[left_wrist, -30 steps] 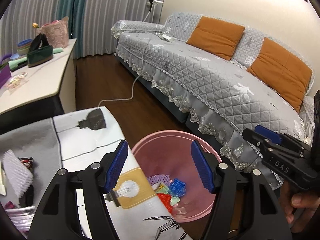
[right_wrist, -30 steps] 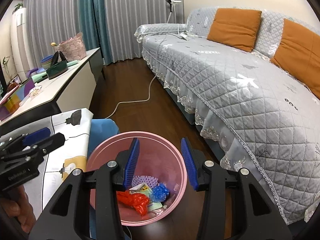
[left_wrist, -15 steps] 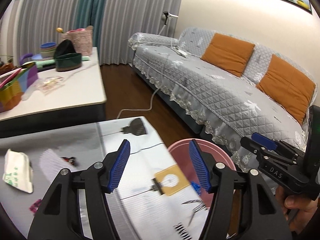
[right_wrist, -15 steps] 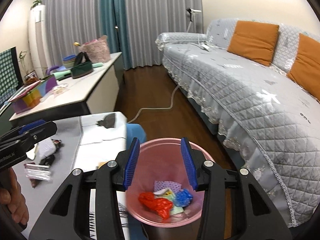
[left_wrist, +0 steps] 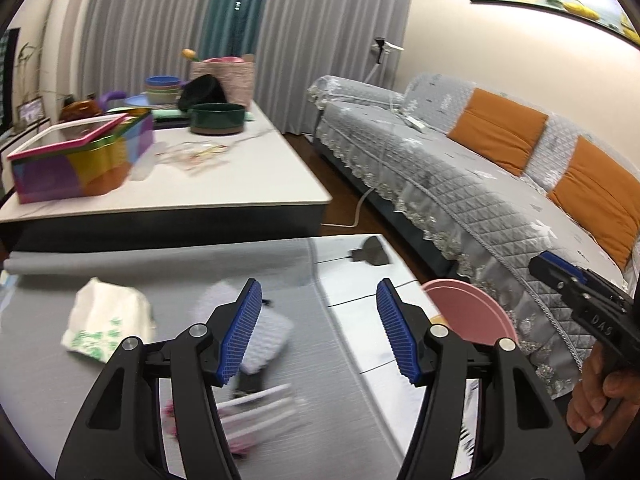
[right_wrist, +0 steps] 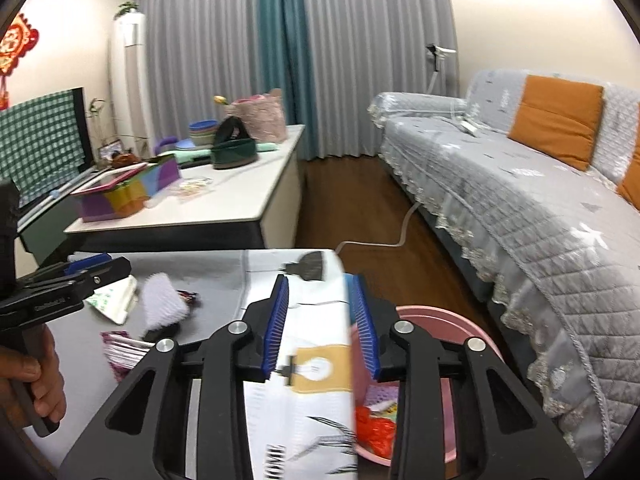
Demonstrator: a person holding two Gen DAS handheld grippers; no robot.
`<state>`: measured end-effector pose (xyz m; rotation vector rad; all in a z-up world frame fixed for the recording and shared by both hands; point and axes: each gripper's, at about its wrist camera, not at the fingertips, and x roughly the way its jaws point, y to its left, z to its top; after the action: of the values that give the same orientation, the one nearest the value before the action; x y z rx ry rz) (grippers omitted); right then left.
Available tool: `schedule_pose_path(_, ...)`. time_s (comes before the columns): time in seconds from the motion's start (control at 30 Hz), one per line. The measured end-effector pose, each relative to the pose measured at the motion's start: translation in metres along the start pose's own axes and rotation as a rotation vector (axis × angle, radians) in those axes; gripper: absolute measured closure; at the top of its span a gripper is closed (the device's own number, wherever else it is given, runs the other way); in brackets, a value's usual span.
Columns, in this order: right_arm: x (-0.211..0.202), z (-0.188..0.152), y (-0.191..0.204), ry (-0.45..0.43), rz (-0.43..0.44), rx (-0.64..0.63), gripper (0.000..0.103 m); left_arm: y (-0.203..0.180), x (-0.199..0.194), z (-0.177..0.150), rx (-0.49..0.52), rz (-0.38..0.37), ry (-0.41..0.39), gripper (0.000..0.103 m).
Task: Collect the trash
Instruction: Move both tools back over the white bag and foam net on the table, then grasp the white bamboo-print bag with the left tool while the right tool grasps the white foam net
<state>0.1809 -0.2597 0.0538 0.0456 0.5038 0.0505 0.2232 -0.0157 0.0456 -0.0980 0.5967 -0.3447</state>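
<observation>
Near the table's [left_wrist: 352, 360] middle, the foam net [left_wrist: 264, 332] looks light, squashy — pinch its edge; left gripper [left_wrist: 318, 330] gapes empty, right gripper [right_wrist: 322, 326] closing on nothing.

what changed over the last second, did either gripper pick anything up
Both views swung from the pink bin back toward the table. The left hand-held gripper now faces the trash there; the right hand-held gripper is closing, empty. Nothing picked up or dropped. Bin contents and table trash look unmoved.
</observation>
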Motion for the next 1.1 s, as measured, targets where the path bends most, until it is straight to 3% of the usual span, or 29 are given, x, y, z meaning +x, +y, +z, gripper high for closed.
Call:
schedule_pose_path(0.27, 0.026, -0.004, 0.066, -0.002, 0.099, -0.03, 0.077, 0.071, -0.016, -0.011, -0.085, 0.081, 0.0, 0.044)
schedule_pose_path(0.6, 0.088, -0.028, 0.146, 0.101, 0.231, -0.062, 0.075, 0.143, -0.021, -0.043, -0.147, 0.165, 0.062, 0.044)
schedule_pose_path(0.7, 0.105, -0.031, 0.157, 0.129, 0.242, -0.06, 0.073, 0.157, -0.017, -0.049, -0.182, 0.174, 0.082, 0.044)
schedule_pose_path(0.77, 0.116, -0.033, 0.16, 0.152, 0.247, -0.057, 0.064, 0.169, -0.013, -0.053, -0.21, 0.178, 0.098, 0.044)
schedule_pose_path(1.1, 0.158, -0.042, 0.16, 0.222, 0.268, -0.056, 0.064, 0.189, 0.019, -0.066, -0.262, 0.171, 0.158, 0.044)
